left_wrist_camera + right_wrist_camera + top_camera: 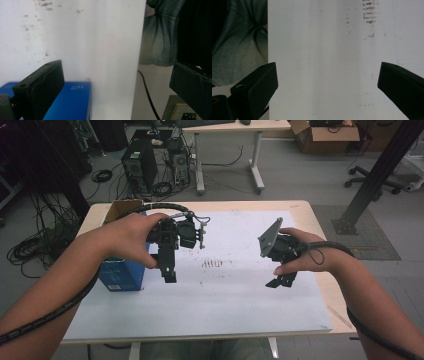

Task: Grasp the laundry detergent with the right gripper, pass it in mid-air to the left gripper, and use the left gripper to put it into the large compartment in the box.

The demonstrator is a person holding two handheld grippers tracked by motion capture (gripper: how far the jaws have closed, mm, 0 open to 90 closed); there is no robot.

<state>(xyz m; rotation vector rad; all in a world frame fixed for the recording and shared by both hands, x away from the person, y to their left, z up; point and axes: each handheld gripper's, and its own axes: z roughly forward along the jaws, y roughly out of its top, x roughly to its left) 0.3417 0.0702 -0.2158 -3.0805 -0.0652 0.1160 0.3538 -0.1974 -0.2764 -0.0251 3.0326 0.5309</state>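
A person's two hands hold black grippers over a white board (225, 290) on a wooden table. My left gripper (170, 276) hangs above the board's left part, beside a blue box (121, 274). In the left gripper view its jaws stand wide apart with nothing between them, and the blue box (71, 100) lies below. My right gripper (280, 281) hovers over the board's right part, a grey plate (270, 236) on top. The right gripper view looks down on the white board (324, 62) between widely parted, empty jaws.
A patch of brown smudges (212, 263) marks the board's middle. An open cardboard box (120, 210) stands behind the blue one at the table's left. Beyond the table are computer towers (140, 162), loose cables, a second desk and a black post (377, 172).
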